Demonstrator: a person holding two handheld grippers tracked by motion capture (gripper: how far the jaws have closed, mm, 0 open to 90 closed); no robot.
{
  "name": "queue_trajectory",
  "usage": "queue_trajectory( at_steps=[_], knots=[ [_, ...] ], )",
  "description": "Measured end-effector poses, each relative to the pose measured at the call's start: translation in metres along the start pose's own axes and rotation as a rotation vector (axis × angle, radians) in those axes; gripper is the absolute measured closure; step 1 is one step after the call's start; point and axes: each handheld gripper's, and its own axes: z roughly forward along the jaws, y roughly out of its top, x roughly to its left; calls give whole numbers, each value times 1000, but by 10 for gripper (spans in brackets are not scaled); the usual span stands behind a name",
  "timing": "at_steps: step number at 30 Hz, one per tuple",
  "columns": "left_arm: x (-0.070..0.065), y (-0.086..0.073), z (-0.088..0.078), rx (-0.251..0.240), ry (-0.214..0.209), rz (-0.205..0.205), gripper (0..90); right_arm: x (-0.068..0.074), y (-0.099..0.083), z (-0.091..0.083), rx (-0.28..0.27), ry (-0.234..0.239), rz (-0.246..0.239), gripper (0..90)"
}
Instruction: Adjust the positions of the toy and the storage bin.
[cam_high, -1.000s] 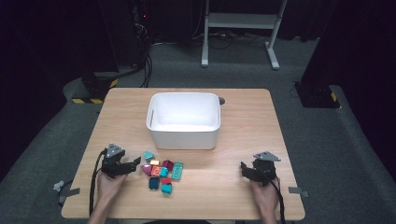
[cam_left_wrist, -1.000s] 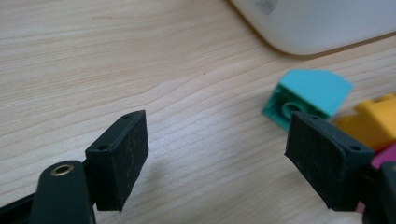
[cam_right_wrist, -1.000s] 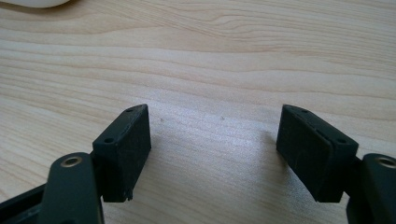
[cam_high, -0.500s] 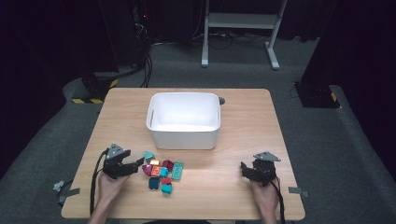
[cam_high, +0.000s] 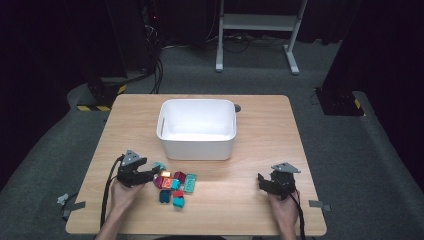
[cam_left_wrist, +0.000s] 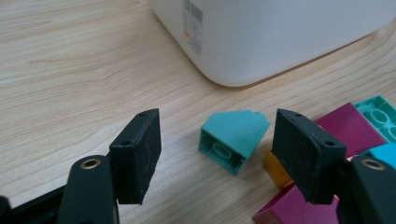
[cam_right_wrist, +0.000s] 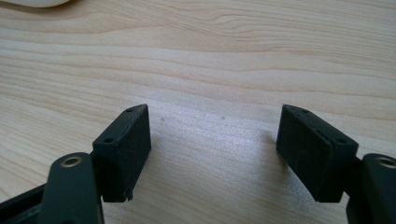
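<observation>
A pile of small toy bricks (cam_high: 175, 186) in teal, magenta, orange and red lies on the wooden table in front of a white bin (cam_high: 197, 128). My left gripper (cam_high: 150, 175) is open at the pile's left edge. A teal sloped brick (cam_left_wrist: 233, 136) lies on the table between its jaws, just ahead of the pads, with magenta bricks (cam_left_wrist: 348, 129) and an orange one (cam_left_wrist: 276, 164) beside the right jaw. My right gripper (cam_high: 261, 183) rests open near the front right of the table, with bare wood between its jaws (cam_right_wrist: 215, 154).
The white bin stands mid-table, its near wall (cam_left_wrist: 261, 32) close behind the bricks. A small dark object (cam_high: 237, 107) lies by the bin's far right corner. Beyond the table are a white desk frame (cam_high: 257, 30), cables and dark curtains.
My left gripper has slid right toward the pile, so the teal sloped brick now lies between its jaws. The right gripper has stayed in place.
</observation>
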Motion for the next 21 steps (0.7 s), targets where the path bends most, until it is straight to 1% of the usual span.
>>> queue_trajectory(
  at_steps=[4,6,9,12,21],
  knots=[
    [-3,4,4,9,-9,10,352,0,0,0,0,0,0,262],
    [-3,6,6,17,-8,23,367,0,0,0,-1,1,-2,262],
    [-3,7,9,32,-11,25,383,0,0,0,0,1,-2,262],
    [-3,7,13,44,-11,32,402,0,0,0,0,1,-3,262],
    [1,4,22,88,-5,34,454,0,0,0,0,1,-2,262]
  ],
)
